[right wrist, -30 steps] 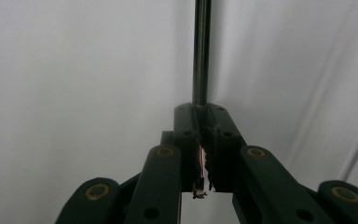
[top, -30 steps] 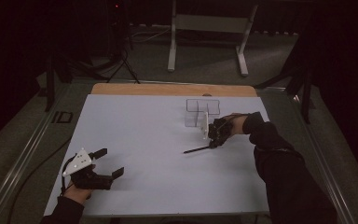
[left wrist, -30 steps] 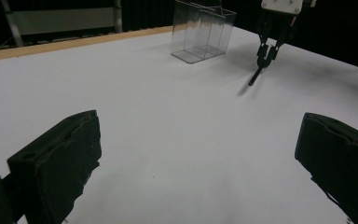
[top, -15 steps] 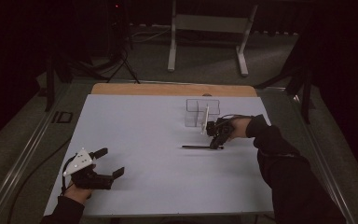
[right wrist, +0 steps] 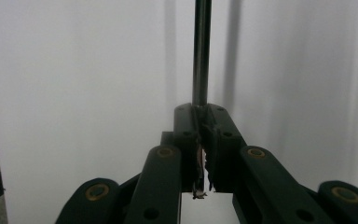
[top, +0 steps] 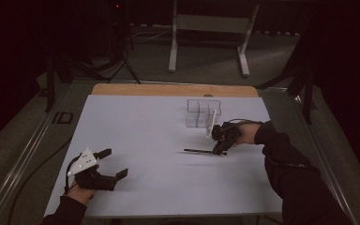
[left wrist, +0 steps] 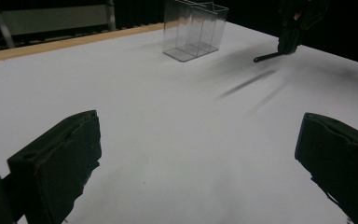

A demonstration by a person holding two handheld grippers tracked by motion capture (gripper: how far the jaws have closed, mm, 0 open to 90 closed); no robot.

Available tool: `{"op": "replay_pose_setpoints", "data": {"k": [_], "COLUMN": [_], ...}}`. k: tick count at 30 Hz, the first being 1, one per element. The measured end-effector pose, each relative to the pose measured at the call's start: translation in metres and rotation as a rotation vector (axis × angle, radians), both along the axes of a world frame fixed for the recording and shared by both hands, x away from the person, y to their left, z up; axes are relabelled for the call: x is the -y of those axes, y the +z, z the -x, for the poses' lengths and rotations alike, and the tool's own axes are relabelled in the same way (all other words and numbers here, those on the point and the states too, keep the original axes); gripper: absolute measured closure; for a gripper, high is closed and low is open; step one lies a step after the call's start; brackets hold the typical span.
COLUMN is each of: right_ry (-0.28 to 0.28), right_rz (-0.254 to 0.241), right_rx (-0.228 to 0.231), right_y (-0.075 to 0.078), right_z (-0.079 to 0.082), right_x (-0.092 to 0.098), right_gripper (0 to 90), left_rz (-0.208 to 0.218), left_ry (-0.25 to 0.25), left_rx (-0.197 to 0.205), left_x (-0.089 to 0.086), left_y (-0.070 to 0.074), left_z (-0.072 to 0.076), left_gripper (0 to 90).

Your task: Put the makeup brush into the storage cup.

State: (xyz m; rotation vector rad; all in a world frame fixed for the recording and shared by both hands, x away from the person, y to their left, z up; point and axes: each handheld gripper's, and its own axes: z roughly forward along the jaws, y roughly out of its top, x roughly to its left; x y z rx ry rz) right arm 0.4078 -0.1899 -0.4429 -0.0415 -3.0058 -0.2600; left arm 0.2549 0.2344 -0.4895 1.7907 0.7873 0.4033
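My right gripper is shut on one end of a thin dark rod, which sticks out level to the left just above the white table. In the right gripper view the rod runs straight up from the closed jaws of that gripper. A clear compartment box stands just behind it. My left gripper rests open at the front left with nothing between its jaws. From the left gripper view I see the box and the rod far off.
A wooden strip borders the table's far edge. Beyond it a grey metal stand sits on the dark floor. A cable trails from the left gripper.
The right gripper has risen a little and shifted toward the clear box, carrying the rod, which has turned from slanted to level. The left gripper has stayed put.
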Motion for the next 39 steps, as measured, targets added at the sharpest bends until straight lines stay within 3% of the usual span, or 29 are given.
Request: {"op": "replay_pose_setpoints", "data": {"k": [3, 6, 10, 14, 15, 16, 17, 19, 20, 25, 26, 29, 39], "right_ry": [-0.007, -0.001, -0.001, -0.001, -0.004, -0.002, 0.002, 0.008, 0.011, 0.015, 0.011, 0.007, -0.003], "right_rz": [-0.008, -0.017, -0.004, -0.017, -0.023, -0.029, -0.026, -0.016, -0.014, -0.015, -0.016, -0.007, -0.01], "right_rx": [0.004, 0.01, 0.017, 0.026, 0.026, 0.029, 0.029, 0.033, 0.036, 0.038, 0.032, 0.024, 0.002], "right_y": [0.003, 0.007, 0.013, 0.021, 0.024, 0.029, 0.03, 0.033, 0.034, 0.04, 0.04, 0.038, 0.03], "right_z": [0.005, 0.008, 0.01, 0.01, 0.01, 0.01, 0.01, 0.01, 0.011, 0.013, 0.013, 0.014, 0.016], "right_x": [0.002, 0.003, 0.005, 0.005, 0.006, 0.006, 0.005, 0.004, 0.003, 0.0, -0.001, -0.001, -0.002], "right_gripper": [83.6, 83.6, 83.5, 83.6, 83.6, 83.6, 83.6, 83.5, 83.6, 83.5, 83.6, 83.6, 83.6], "left_rz": [-0.014, -0.05, -0.028, -0.036, -0.083, -0.103, -0.149, -0.168, -0.189, -0.206, -0.237, -0.275, -0.33], "left_ry": [-0.024, -0.041, -0.057, -0.072, -0.083, -0.09, -0.109, -0.118, -0.147, -0.189, -0.221, -0.249, -0.295], "left_rx": [-0.027, -0.026, -0.06, -0.087, -0.101, -0.107, -0.103, -0.097, -0.102, -0.084, -0.078, -0.06, -0.021], "left_x": [0.005, 0.012, 0.02, 0.026, 0.032, 0.034, 0.041, 0.045, 0.052, 0.063, 0.069, 0.08, 0.107], "left_y": [0.005, 0.01, 0.015, 0.021, 0.024, 0.025, 0.026, 0.027, 0.029, 0.036, 0.041, 0.047, 0.056], "left_z": [-0.001, -0.001, -0.005, -0.01, -0.013, -0.014, -0.016, -0.017, -0.019, -0.024, -0.027, -0.03, -0.042], "left_gripper": [1.8, 1.8, 1.7, 1.7, 1.7, 1.7, 1.7, 1.7, 1.7, 1.8, 2.0, 2.3, 2.3]}}
